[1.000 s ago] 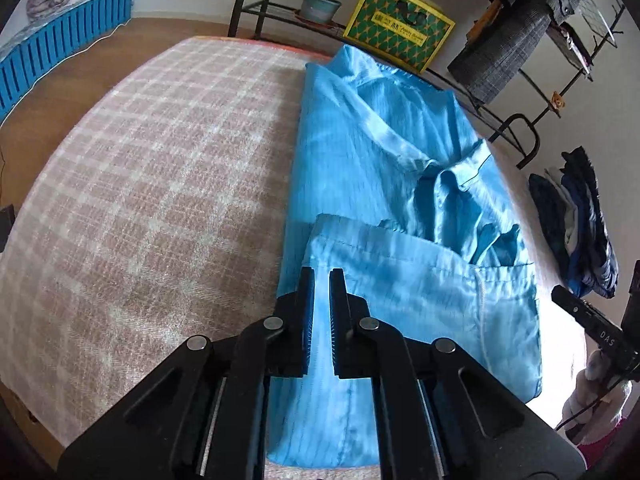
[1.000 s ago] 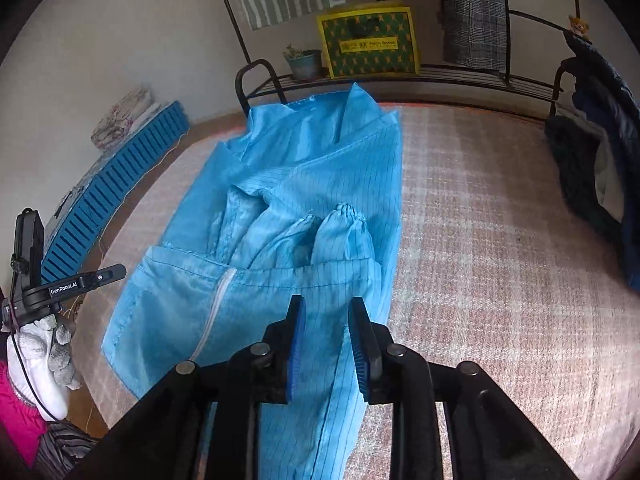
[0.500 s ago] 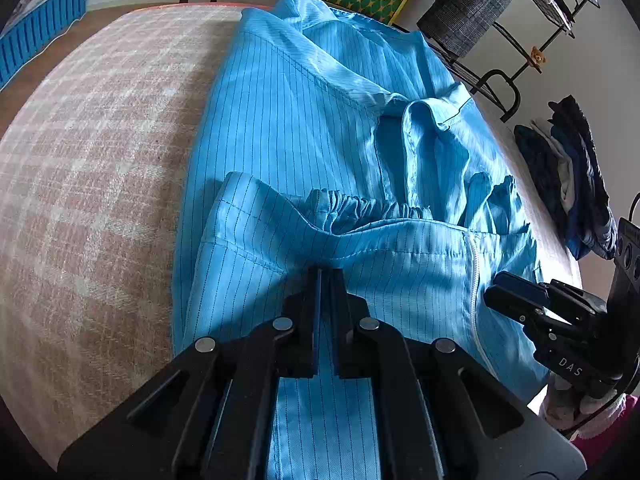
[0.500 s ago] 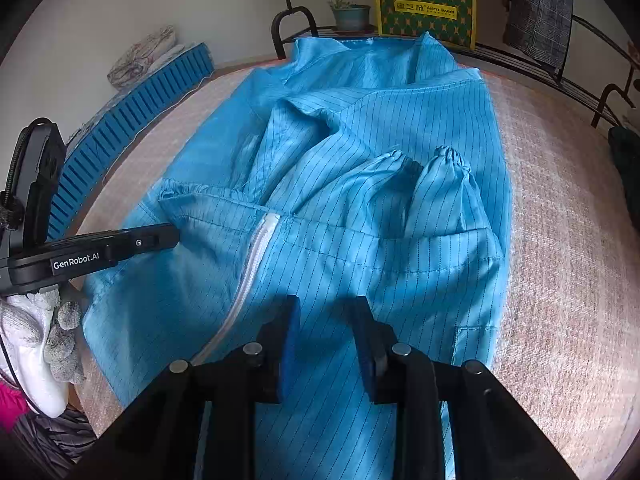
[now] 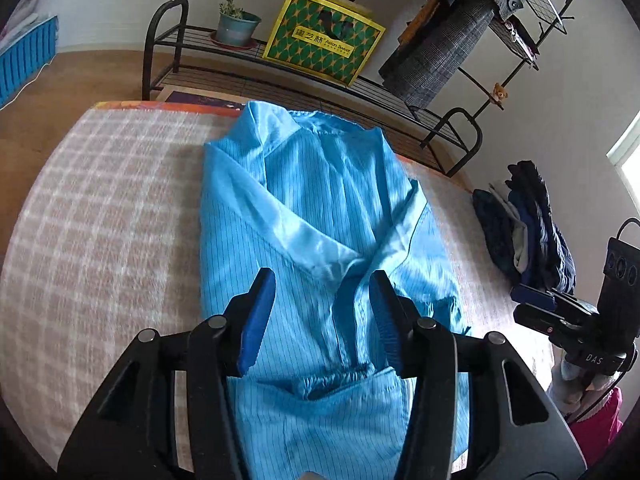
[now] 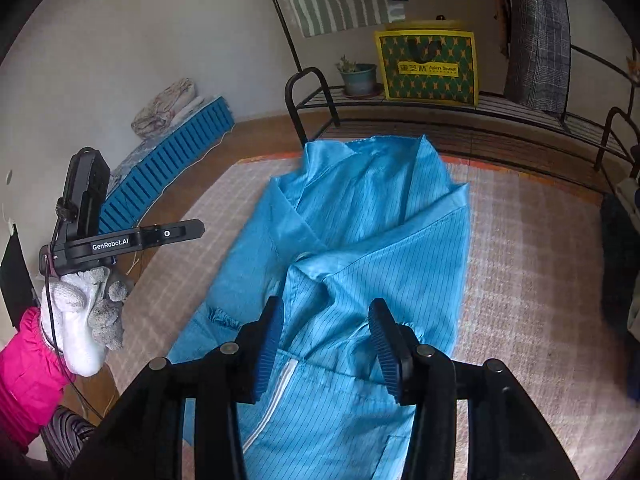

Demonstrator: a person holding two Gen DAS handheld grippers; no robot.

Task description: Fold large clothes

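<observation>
Blue coat (image 5: 320, 208) lies lengthwise on the checked blanket (image 5: 100, 240) covering the tabletop, collar toward the far edge, sleeves folded in over the body and the near hem turned up over them. Left claw (image 5: 322, 316) hovers above the near end, its jaws opening, with nothing pinched between them; only cloth lying below shows through the gap. Right claw (image 6: 326, 338) hangs over the same end beside the white zip (image 6: 276, 392), its jaws also spreading and gripping nothing. A gloved hand (image 6: 86, 320) with a pink sleeve (image 6: 28, 372) holds the left tool. Beyond stand a metal rack (image 5: 248, 60), a potted plant (image 5: 234, 26) and a yellow bag (image 5: 324, 40).
</observation>
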